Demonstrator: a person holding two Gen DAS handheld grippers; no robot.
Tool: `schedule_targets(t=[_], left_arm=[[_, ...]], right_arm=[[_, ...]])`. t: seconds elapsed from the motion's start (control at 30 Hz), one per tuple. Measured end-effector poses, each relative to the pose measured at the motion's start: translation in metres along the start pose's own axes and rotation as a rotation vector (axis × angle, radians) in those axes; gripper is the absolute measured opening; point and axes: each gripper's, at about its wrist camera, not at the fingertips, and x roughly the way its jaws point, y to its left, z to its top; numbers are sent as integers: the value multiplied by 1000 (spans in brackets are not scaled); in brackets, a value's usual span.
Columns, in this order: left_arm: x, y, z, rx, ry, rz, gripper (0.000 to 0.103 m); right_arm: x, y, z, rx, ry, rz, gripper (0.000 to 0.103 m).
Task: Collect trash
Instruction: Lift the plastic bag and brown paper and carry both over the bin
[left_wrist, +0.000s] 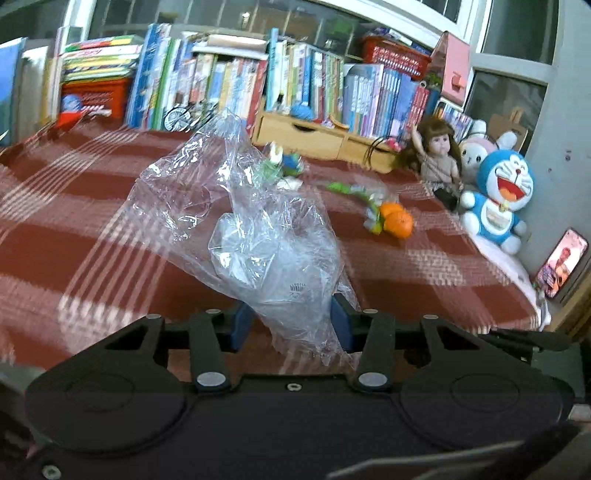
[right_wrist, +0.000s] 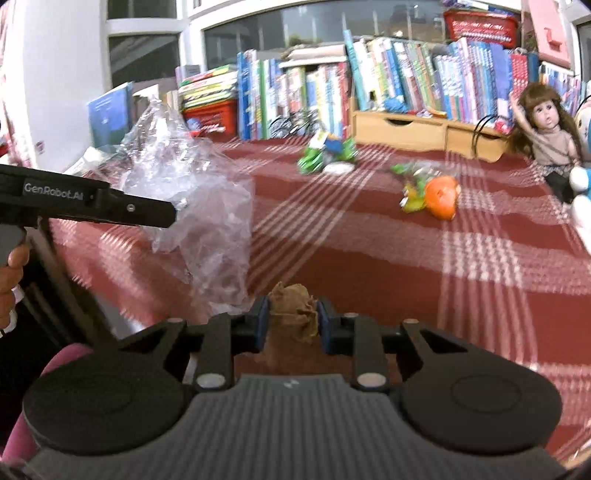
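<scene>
Clear plastic bag (left_wrist: 258, 236) up off the table, its lower end pinched between the jaws of the left gripper (left_wrist: 291, 321), which are closed in on it, the rest billowing above the red plaid tablecloth (left_wrist: 92, 206). Over on the right gripper (right_wrist: 290, 325), the jaws are clamped tight on a crumpled brown paper wad (right_wrist: 293, 308), just beside the bag. Further out on the cloth lie green wrappers (right_wrist: 325, 155) and an orange peel (right_wrist: 441, 195) with more green scraps. Beyond, a doll (left_wrist: 439, 155), a blue plush toy (left_wrist: 498, 199) and a row of books (left_wrist: 295, 81).
</scene>
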Motion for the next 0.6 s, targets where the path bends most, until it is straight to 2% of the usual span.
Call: schedule_targets(t=[0.1, 0.27, 0.4, 0.6], left_arm=[[-21, 4, -24, 4, 26, 17, 43], [-30, 7, -59, 51, 147, 1, 42], [-19, 6, -83, 108, 257, -3, 42], [27, 1, -121, 234, 428, 15, 43]], right_arm=[[-6, 10, -16, -9, 27, 18, 33], [-2, 23, -44, 9, 97, 46, 33], [11, 27, -67, 30, 162, 49, 33], [40, 27, -96, 20, 272, 33, 33]])
